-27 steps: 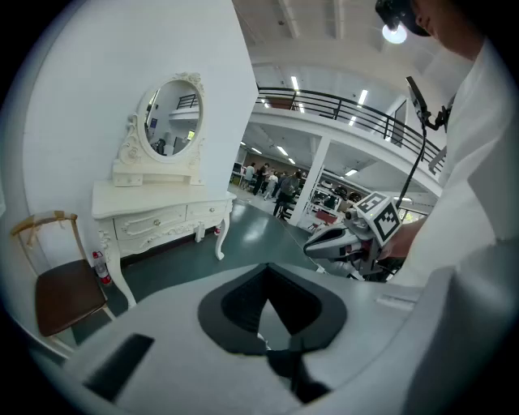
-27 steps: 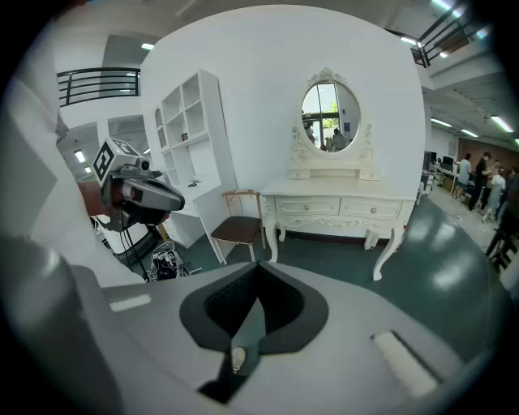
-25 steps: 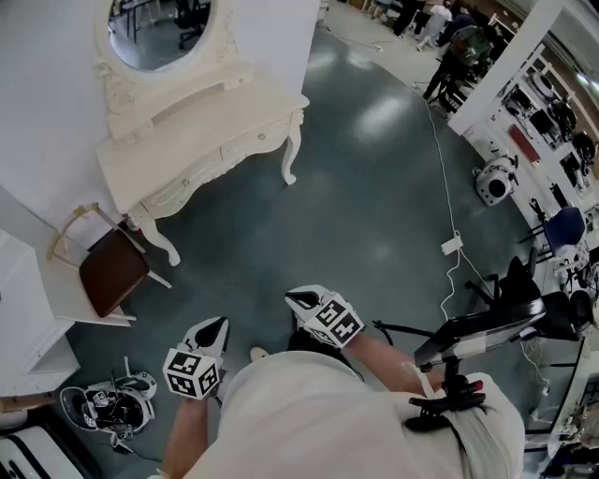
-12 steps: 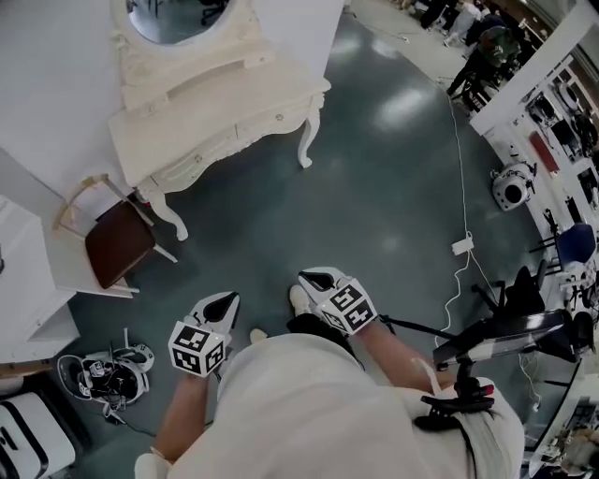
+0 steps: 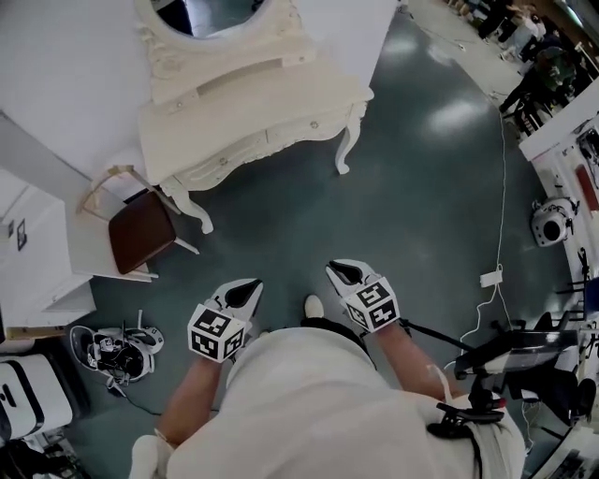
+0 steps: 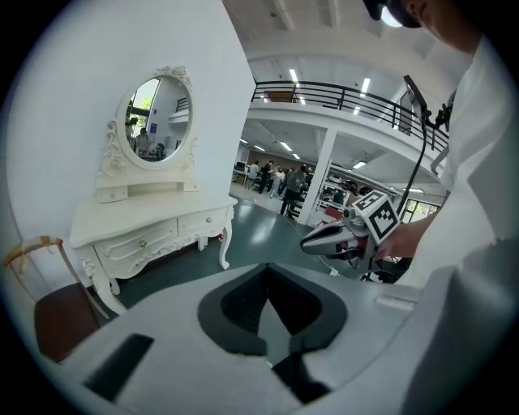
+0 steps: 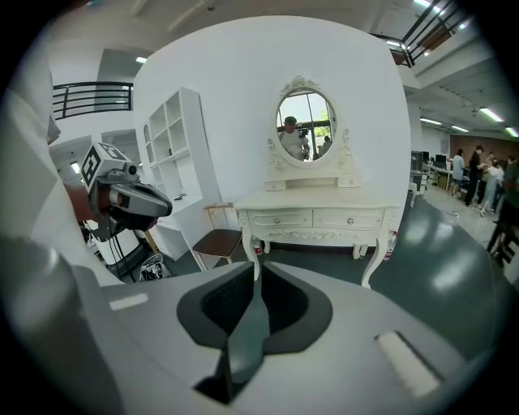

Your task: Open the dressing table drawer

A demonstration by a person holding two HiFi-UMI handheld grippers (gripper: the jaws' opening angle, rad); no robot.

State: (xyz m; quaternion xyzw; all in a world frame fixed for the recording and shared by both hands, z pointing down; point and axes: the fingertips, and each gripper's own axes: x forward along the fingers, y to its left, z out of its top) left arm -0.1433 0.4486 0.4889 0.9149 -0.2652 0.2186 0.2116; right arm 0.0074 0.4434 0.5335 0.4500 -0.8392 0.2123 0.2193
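Observation:
The cream dressing table (image 5: 257,108) with its oval mirror (image 5: 211,14) stands against the white wall, across open floor from me. Its two knobbed drawers (image 5: 225,161) (image 5: 314,124) are closed; in the right gripper view they sit side by side (image 7: 282,219) (image 7: 350,219). My left gripper (image 5: 249,288) (image 6: 266,271) points at the table from well short of it, its tips meeting and holding nothing. My right gripper (image 5: 339,270) (image 7: 255,271) is level beside it. Its jaws have just been opening, and only floor shows through the narrow gap.
A brown-seated chair (image 5: 140,232) stands left of the table beside a white shelf unit (image 5: 37,271). Grey gear with cables (image 5: 117,354) lies on the floor at the left. A white cable and power strip (image 5: 489,278) run along the right. My shoe (image 5: 314,306) shows between the grippers.
The dressing table has drawn nearer and shifted right in the head view. Both grippers have travelled forward toward it together.

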